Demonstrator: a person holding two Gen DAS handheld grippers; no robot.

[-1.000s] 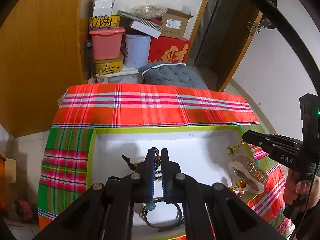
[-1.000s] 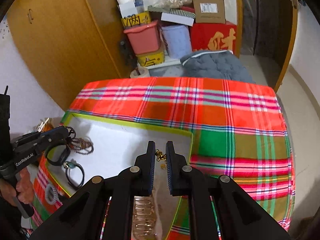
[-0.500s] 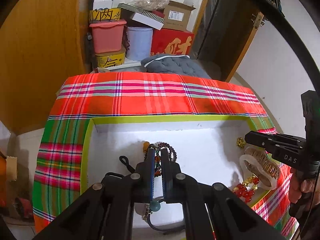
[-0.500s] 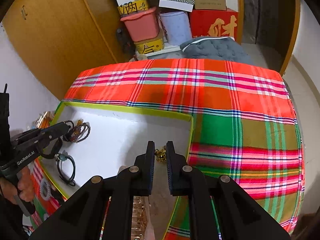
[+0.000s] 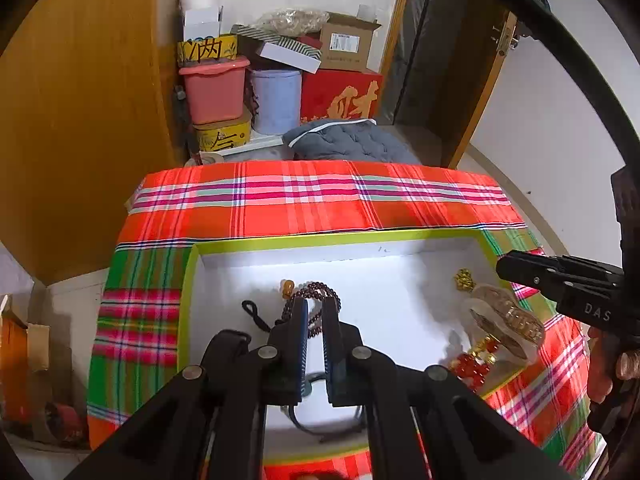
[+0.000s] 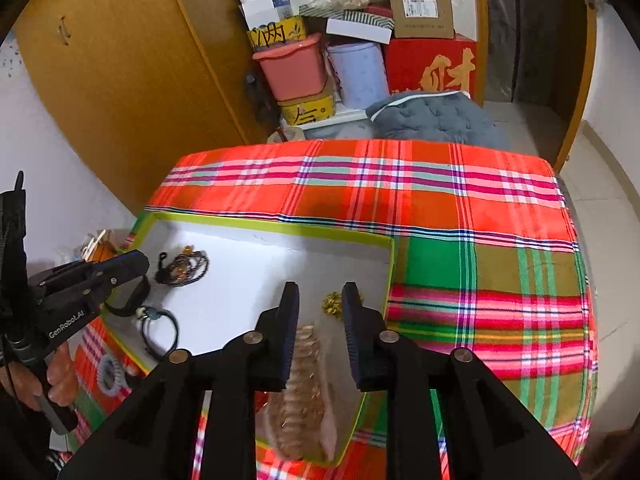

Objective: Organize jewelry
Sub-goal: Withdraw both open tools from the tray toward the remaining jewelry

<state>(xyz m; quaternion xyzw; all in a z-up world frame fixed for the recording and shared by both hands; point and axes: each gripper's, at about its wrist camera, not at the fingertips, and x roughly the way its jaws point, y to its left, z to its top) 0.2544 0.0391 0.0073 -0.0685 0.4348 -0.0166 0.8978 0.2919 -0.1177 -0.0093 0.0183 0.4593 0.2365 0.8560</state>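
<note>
A white tray with a lime-green rim (image 5: 192, 280) (image 6: 390, 264) lies on the plaid cloth. A dark beaded bracelet (image 5: 326, 292) (image 6: 186, 268) with an amber bead rests on the tray floor. My left gripper (image 5: 315, 306) hovers just above it, jaws slightly apart and empty. My right gripper (image 6: 320, 294) is open over the tray's right end, near a small gold charm (image 6: 332, 304) (image 5: 464, 279) and a gold bracelet on a pale pouch (image 6: 306, 392) (image 5: 506, 322). Red beads (image 5: 470, 362) lie beside the pouch.
Black cord bracelets (image 6: 160, 328) lie at the tray's left end. A grey spiral hair tie (image 6: 110, 374) lies on the cloth outside the tray. Boxes, a pink bin (image 5: 214, 88) and a grey cushion (image 5: 348, 144) stand beyond the table; a wooden cabinet (image 5: 80, 120) is left.
My left gripper let go of the beaded bracelet, which now lies on the tray, and drew back. My right gripper opened wider.
</note>
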